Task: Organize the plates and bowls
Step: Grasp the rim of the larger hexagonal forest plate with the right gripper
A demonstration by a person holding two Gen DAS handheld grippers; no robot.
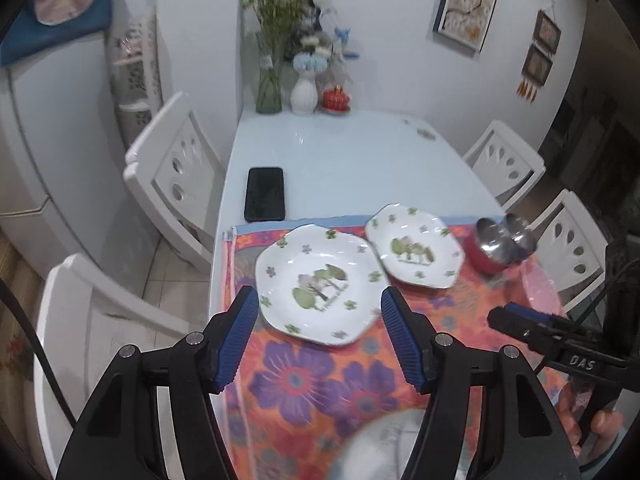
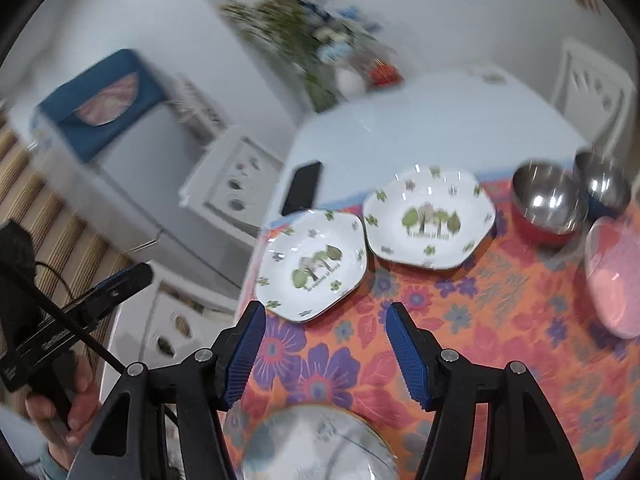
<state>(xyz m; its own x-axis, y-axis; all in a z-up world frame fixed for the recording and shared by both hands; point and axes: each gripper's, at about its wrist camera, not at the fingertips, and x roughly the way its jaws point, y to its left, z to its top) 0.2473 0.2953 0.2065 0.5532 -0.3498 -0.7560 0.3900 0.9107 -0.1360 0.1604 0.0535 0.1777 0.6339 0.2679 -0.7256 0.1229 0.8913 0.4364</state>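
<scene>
1. two white floral plates: left plate (image 1: 318, 280) and right plate (image 1: 414, 248), edges touching, on the flowered cloth (image 1: 320, 380).
2. two steel bowls (image 2: 550, 200) and a pink plate (image 2: 614, 276) lie to their right.
3. left gripper (image 1: 318, 336): jaws apart, empty.
4. right gripper (image 2: 324, 348): jaws apart, empty.

Your right gripper (image 2: 325, 350) hangs with jaws apart and nothing between them, above the floral cloth (image 2: 500, 340). Beyond it on that cloth, two white tree-print plates (image 2: 312, 262) (image 2: 430, 218) sit side by side; right of them, two steel bowls (image 2: 550, 202) and a pink plate (image 2: 616, 276).
</scene>
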